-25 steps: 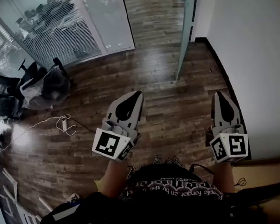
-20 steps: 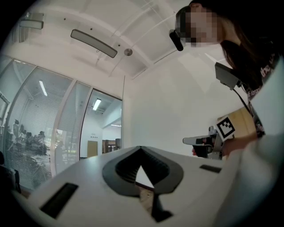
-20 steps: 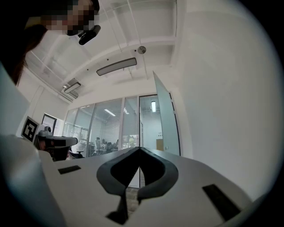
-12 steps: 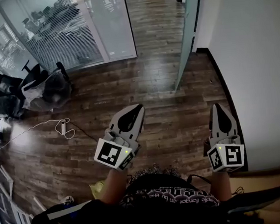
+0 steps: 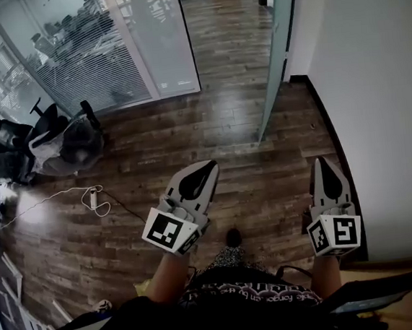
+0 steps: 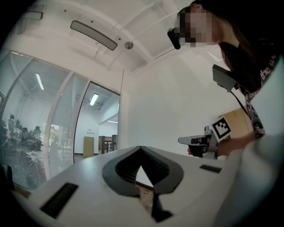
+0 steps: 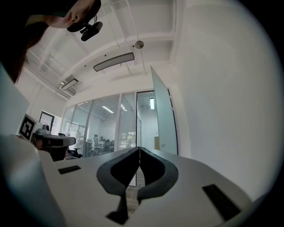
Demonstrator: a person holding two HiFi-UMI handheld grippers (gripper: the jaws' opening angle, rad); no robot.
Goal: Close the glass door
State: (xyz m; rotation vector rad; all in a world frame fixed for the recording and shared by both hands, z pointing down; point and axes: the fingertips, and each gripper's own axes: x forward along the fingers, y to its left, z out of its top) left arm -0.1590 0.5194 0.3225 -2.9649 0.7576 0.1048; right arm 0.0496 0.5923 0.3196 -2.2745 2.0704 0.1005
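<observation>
The glass door (image 5: 276,45) stands open ahead at the right, its near edge angling out from the white wall (image 5: 379,79) into the room; it appears as a tall frosted panel (image 7: 160,117) in the right gripper view. My left gripper (image 5: 211,166) hovers over the wood floor (image 5: 250,171), well short of the door, its jaws closed tip to tip and empty (image 6: 141,148). My right gripper (image 5: 327,162) is held close to the wall, also short of the door, shut with nothing in it (image 7: 140,148). Neither gripper touches the door.
A fixed glass partition (image 5: 137,51) with blinds runs along the far left. Office chairs (image 5: 23,145) and a bagged bundle (image 5: 73,141) crowd the left corner. A power strip with cable (image 5: 93,199) lies on the floor. My shoe (image 5: 233,236) shows below.
The door's lower corner has come nearer in the head view. Both grippers have sunk lower in the picture, still shut.
</observation>
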